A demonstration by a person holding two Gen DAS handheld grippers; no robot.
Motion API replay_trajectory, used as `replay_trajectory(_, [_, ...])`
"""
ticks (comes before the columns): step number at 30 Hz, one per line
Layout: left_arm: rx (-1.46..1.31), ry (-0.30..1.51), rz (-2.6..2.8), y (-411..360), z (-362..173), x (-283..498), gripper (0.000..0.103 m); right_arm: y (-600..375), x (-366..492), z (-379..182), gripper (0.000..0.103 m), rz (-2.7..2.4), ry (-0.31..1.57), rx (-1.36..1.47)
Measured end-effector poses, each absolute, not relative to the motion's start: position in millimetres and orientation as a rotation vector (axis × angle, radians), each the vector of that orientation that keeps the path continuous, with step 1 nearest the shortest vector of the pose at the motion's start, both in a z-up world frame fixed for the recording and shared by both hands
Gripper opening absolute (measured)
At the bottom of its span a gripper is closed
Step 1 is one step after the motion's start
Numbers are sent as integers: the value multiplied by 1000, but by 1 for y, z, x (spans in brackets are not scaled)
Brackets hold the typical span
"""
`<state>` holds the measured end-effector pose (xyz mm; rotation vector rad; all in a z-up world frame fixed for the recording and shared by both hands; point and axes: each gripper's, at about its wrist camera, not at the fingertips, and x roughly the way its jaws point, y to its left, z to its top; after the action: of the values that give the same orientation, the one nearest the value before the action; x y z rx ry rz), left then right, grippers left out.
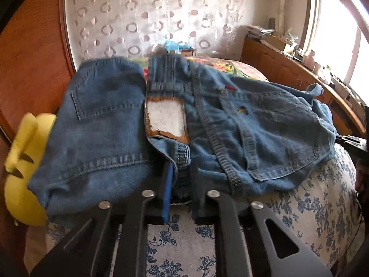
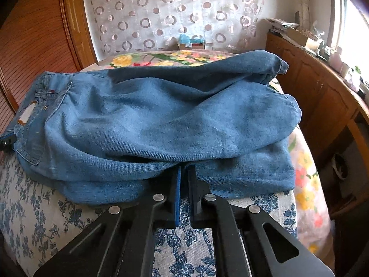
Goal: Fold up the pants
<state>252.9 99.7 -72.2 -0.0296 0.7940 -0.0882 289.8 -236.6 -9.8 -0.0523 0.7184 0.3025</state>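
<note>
At the bottom of the left wrist view the left tool (image 1: 181,170) is closed narrow on the waistband edge of the jeans (image 1: 110,124); denim sits between its 2 fingers. At the bottom of the right wrist view the right tool (image 2: 184,173) is also pinched narrow, on the near edge of the leg part of the jeans (image 2: 161,124). The cloth there looks like 2 or more layers, and I cannot tell how many of them the fingers really caught.

The jeans lie on the bed (image 1: 322,207), on a sheet with blue flowers, already doubled: the waist with a white patch (image 1: 166,118) is toward 9 o'clock in the right view, and the leg ends bunch toward 2 o'clock. A yellow toy (image 1: 23,161) lies at 9 o'clock in the left view, touching the jeans or just beside them. Farther back, at 12 o'clock, is a floral cover (image 2: 161,60), then a curtain (image 2: 175,11). A cabinet (image 2: 322,106) stands at 3 o'clock.

I think the next fold is starting. The risk: if the right tool holds only the top layer, lifting will pull the layers apart and open the fold. Uneven lifting of the 2 tools would twist the jeans. The thick waistband could slip from the left tool, and dragged cloth could push the toy.
</note>
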Motion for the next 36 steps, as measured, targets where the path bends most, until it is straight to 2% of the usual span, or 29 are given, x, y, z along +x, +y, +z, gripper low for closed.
replay_trajectory(6, [-29,687,-81,97,-31,231,5,-246,269,6,3,304,646,-46])
replay_trajectory(7, [-22,665,-77,96,-22,224,1,-247,265,8,3,304,636,-48])
replay_trajectory(13, [-6,563,-59,108,16,186,0,-255,239,8,3,318,596,-35])
replay_trajectory(19, [-18,620,-86,113,0,190,0,-254,239,-6,2,297,608,-70])
replay_trajectory(21, [-16,640,-83,109,-10,193,8,-254,245,-14,2,292,624,-76])
replay_trajectory(23, [-23,656,-88,107,-22,194,36,-254,250,-17,2,297,635,-70])
replay_trajectory(24, [-33,673,-98,108,-27,197,42,-254,252,-19,2,297,638,-68])
replay_trajectory(36, [-89,833,-76,120,-93,225,43,-247,265,-18,2,316,662,-94])
